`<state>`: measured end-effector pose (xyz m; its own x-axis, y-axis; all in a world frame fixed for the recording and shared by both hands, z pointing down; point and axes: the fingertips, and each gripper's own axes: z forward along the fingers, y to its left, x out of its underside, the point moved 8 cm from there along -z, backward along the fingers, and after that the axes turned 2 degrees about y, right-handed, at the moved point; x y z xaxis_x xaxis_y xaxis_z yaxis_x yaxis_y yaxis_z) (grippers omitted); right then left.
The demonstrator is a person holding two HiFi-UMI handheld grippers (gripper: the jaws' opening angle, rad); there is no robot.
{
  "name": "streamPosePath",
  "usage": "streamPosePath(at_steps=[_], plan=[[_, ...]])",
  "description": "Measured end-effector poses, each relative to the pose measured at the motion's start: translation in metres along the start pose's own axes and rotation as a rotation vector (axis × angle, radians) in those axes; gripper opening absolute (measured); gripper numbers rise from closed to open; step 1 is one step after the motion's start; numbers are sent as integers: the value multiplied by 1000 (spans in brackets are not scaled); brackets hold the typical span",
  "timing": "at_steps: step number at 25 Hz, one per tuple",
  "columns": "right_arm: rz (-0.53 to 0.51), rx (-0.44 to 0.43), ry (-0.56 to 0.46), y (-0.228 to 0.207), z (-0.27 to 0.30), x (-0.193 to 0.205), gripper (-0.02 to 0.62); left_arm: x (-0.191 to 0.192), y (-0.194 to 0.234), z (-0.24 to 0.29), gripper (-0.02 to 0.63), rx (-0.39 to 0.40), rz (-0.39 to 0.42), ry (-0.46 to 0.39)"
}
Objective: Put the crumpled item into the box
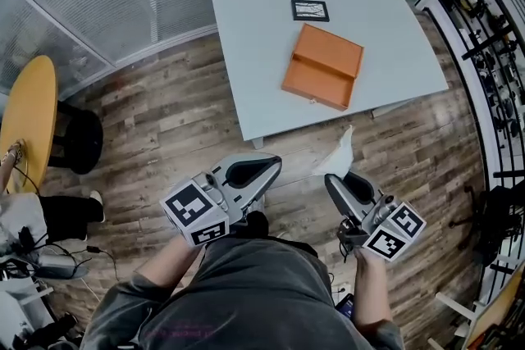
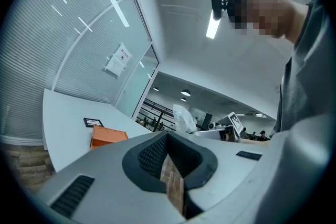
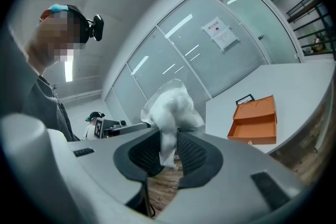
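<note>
An open orange box [image 1: 322, 66] lies on the pale grey table [image 1: 262, 86], well ahead of both grippers. The box also shows in the right gripper view [image 3: 254, 120] and the left gripper view [image 2: 107, 136]. My right gripper [image 1: 332, 179] is held low over the wooden floor, short of the table's front edge. It is shut on a crumpled white item [image 1: 341, 153], which sticks up between the pads [image 3: 170, 105]. My left gripper [image 1: 272, 165] hangs beside it, its jaws [image 2: 167, 139] closed together at the tips with nothing between them.
A small black-framed card [image 1: 310, 10] lies on the table behind the box. A yellow round table [image 1: 29, 119] and a black stool [image 1: 78, 139] stand at the left. A rack of gear [image 1: 492, 53] lines the right wall. Glass walls close the back.
</note>
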<state>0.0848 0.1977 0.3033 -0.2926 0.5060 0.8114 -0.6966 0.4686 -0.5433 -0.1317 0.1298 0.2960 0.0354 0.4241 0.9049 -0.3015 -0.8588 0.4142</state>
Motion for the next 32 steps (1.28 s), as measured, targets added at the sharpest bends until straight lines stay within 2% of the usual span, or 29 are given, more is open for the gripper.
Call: streamPosePath(at_steps=[10, 32], plan=[[-3, 45, -20, -1, 34, -18, 95, -20, 43, 0, 12, 40, 9, 5], [3, 65, -30, -37, 50, -34, 94, -25, 76, 27, 12, 49, 8, 22]])
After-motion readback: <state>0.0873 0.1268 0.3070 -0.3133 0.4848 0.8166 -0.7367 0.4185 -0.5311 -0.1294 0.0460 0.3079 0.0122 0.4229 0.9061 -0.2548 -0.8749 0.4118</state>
